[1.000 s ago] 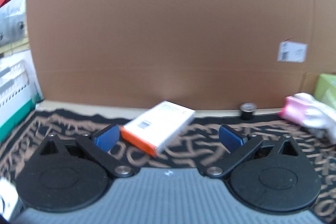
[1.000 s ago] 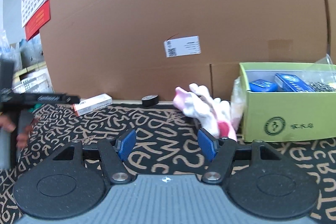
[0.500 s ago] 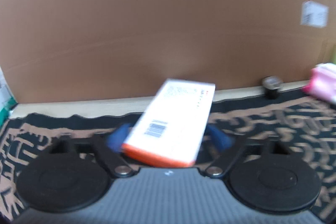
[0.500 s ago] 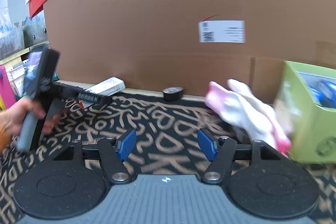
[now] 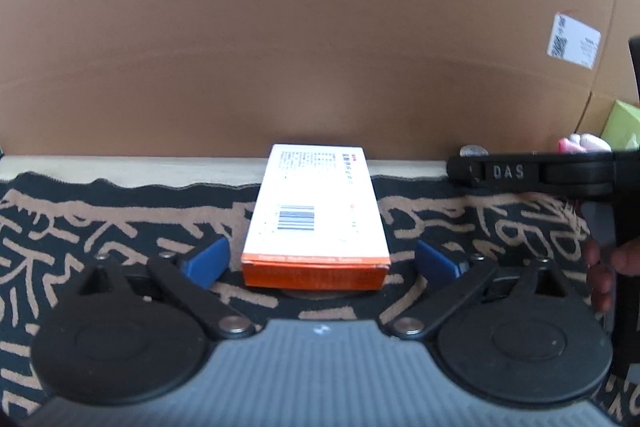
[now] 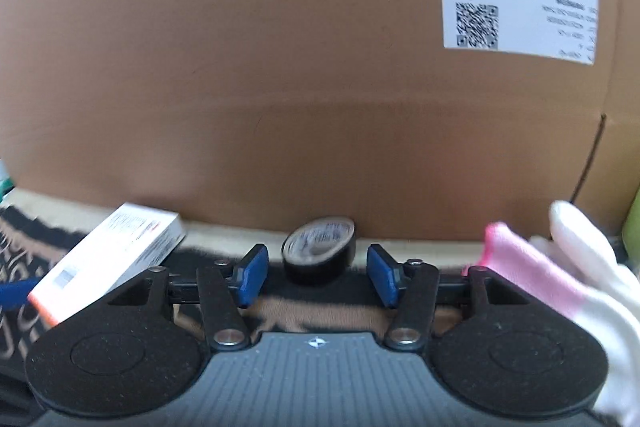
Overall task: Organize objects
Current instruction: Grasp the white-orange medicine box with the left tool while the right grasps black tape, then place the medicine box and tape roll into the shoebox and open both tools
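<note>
1. Your left gripper [image 5: 318,261] stood open, the white-and-orange box [image 5: 316,215] lying between its pads, long axis pointing at the mat's [image 5: 120,227] back edge.
2. Your right gripper [image 6: 316,273] stood open, straddling the black tape roll [image 6: 319,249] at that same edge.

Storeroom or stockroom — big labelled cardboard carton [image 6: 280,67], patterned mat [image 5: 100,227]

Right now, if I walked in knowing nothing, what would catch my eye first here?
Probably the white and orange box, lying flat on the patterned cloth between the open fingers of the left gripper. Next, the black tape roll framed by the open right gripper, against the big cardboard wall. A pink and white glove lies to its right.
</note>
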Demonstrator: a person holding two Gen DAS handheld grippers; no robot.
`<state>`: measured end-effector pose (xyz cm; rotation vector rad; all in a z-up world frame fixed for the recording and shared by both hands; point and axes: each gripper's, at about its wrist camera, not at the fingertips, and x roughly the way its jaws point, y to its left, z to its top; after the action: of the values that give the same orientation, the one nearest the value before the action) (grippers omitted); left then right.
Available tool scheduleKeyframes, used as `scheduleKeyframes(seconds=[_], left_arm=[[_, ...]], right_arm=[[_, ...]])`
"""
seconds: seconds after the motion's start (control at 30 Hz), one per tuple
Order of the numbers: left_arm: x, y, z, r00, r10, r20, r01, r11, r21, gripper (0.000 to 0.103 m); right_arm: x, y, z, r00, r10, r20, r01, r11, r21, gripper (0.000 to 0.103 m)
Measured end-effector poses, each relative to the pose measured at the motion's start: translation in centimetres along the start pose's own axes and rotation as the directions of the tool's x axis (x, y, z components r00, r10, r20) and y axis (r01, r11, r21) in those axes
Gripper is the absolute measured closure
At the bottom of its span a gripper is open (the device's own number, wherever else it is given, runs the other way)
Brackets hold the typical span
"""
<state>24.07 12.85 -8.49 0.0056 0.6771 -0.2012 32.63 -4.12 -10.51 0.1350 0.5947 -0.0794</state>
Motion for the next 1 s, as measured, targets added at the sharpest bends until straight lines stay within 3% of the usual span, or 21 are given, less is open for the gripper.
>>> scheduleKeyframes(seconds=[0.2, 0.3, 0.33, 0.37, 0.43, 0.53, 0.63, 0.83, 0.93, 1.0], left_arm=[[0.1, 0.9, 0.6, 1.0, 0.008, 0.017, -0.007, 0.995, -0.103, 0.002], [0.5, 0.9, 0.9, 0.999, 0.044, 0.006, -0.043, 0.995, -0.086, 0.008], [0.5, 0.5, 0.8, 0.998, 0.063, 0.005, -0.062, 0.996, -0.059, 0.017], [0.5, 0.2, 0.9, 0.998, 0.071, 0.001, -0.071, 0.997, -0.027, 0.035], [0.2, -0.6, 0.9, 0.996, 0.088, -0.015, -0.088, 0.996, 0.006, 0.036], [-1.5, -2.0, 0.3, 0.998, 0.043, -0.051, -0.042, 0.999, 0.023, 0.036], [-4.6, -4.5, -1.7, 0.995, -0.048, -0.088, 0.054, 0.996, 0.071, 0.036], [-11.2, -10.4, -6.8, 0.986, -0.126, -0.108, 0.147, 0.965, 0.217, 0.035], [-11.8, -12.2, -7.2, 0.99, -0.107, -0.091, 0.127, 0.958, 0.258, 0.014], [-11.7, -13.2, -6.7, 0.997, -0.049, -0.067, 0.066, 0.953, 0.296, 0.013]], right_arm=[[-2.8, -0.4, -1.4, 1.0, 0.01, 0.009, -0.01, 0.999, -0.038, 0.059], [-5.8, -1.1, -2.7, 0.999, 0.041, 0.016, -0.041, 0.998, -0.039, 0.059], [-6.7, -1.4, -3.2, 0.999, 0.05, 0.018, -0.049, 0.998, -0.042, 0.059], [-7.9, -1.6, -3.8, 0.998, 0.058, 0.021, -0.056, 0.997, -0.049, 0.059], [-9.5, -2.0, -4.6, 0.998, 0.068, 0.02, -0.066, 0.996, -0.066, 0.059], [-12.1, -3.1, -6.0, 0.995, 0.094, 0.015, -0.093, 0.993, -0.073, 0.059], [-15.0, -4.8, -7.3, 0.992, 0.124, 0.012, -0.123, 0.99, -0.073, 0.059], [-19.3, -6.9, -11.2, 0.994, 0.108, -0.019, -0.11, 0.99, -0.094, 0.059], [-20.6, -8.1, -12.6, 0.997, 0.074, -0.018, -0.075, 0.994, -0.074, 0.059], [-20.9, -8.6, -13.0, 0.997, 0.078, -0.014, -0.079, 0.995, -0.056, 0.057]])
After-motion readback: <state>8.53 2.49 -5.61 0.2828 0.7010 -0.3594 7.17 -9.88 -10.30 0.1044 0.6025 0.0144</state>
